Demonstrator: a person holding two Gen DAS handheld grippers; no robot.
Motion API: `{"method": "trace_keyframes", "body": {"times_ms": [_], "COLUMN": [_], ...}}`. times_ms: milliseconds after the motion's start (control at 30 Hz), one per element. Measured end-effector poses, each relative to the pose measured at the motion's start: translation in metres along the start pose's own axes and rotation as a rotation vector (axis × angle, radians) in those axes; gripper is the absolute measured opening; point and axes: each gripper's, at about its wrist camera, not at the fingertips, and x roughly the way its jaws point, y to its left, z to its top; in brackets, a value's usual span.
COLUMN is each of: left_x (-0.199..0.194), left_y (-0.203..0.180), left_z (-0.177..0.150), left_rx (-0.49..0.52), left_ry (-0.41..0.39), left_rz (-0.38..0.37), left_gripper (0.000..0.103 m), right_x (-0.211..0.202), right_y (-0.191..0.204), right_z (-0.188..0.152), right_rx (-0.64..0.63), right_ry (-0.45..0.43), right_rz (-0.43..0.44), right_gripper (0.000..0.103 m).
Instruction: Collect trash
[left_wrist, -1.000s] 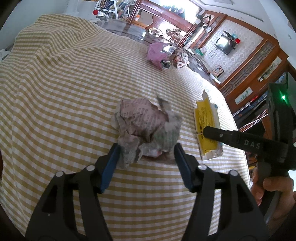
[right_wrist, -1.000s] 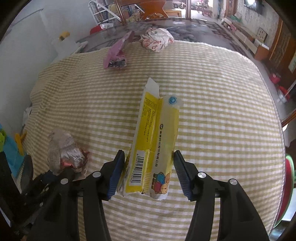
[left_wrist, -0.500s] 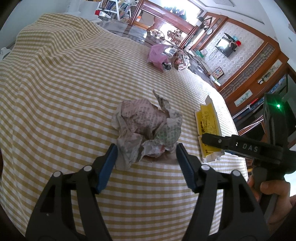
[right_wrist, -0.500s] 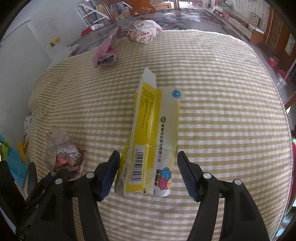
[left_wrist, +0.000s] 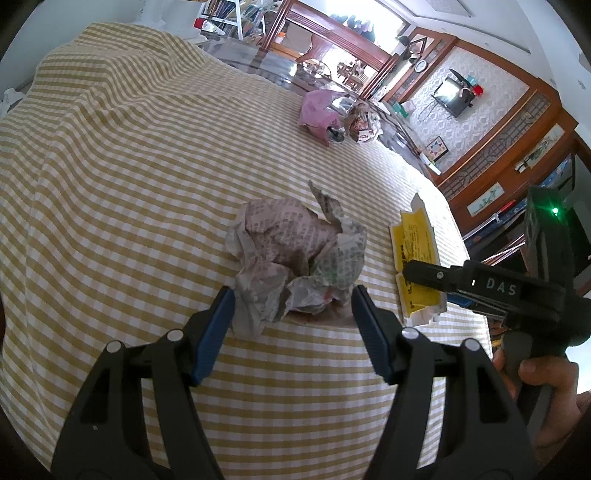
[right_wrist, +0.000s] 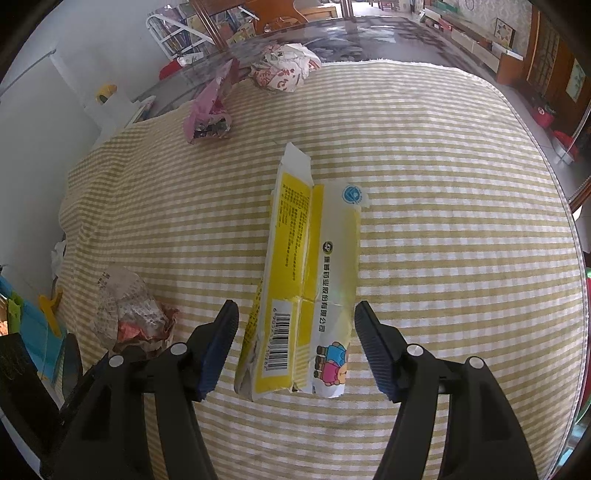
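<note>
A crumpled newspaper ball (left_wrist: 291, 251) lies on the checked tablecloth (left_wrist: 110, 166). My left gripper (left_wrist: 288, 295) is open, its blue pads straddling the ball's near end, close to the paper on both sides. A flattened yellow and white carton (right_wrist: 314, 258) lies lengthwise in the right wrist view. My right gripper (right_wrist: 295, 314) is open around its near half, with a gap at each pad. The left wrist view shows the carton (left_wrist: 415, 251) to the right, under the right tool held by a hand (left_wrist: 546, 373). The newspaper ball (right_wrist: 129, 314) shows at lower left.
A pink plastic bag (left_wrist: 319, 114) and a red-patterned paper wad (left_wrist: 364, 125) sit near the table's far edge, the bag (right_wrist: 210, 110) left of the wad (right_wrist: 284, 70). Wooden cabinets and a patterned floor lie beyond. Blue and yellow items (right_wrist: 33, 328) stand off the table's left.
The right gripper's jaws have spread a little wider around the carton, and it has rolled slightly. The left gripper stays astride the newspaper ball.
</note>
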Motion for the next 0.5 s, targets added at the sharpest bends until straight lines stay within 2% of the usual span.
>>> {"method": "trace_keyframes", "body": {"times_ms": [400, 500], "left_x": [0.0, 0.002], "left_y": [-0.001, -0.002], "left_z": [-0.001, 0.0], "left_rx": [0.023, 0.023], "left_ry": [0.002, 0.002], "left_rz": [0.013, 0.007], "left_gripper": [0.063, 0.063], "right_x": [0.003, 0.0], "right_y": [0.006, 0.011], "right_z": [0.0, -0.001], "right_rx": [-0.023, -0.072], "right_ry": [-0.027, -0.045], "right_rz": [-0.027, -0.054], "right_gripper": [0.065, 0.055]}}
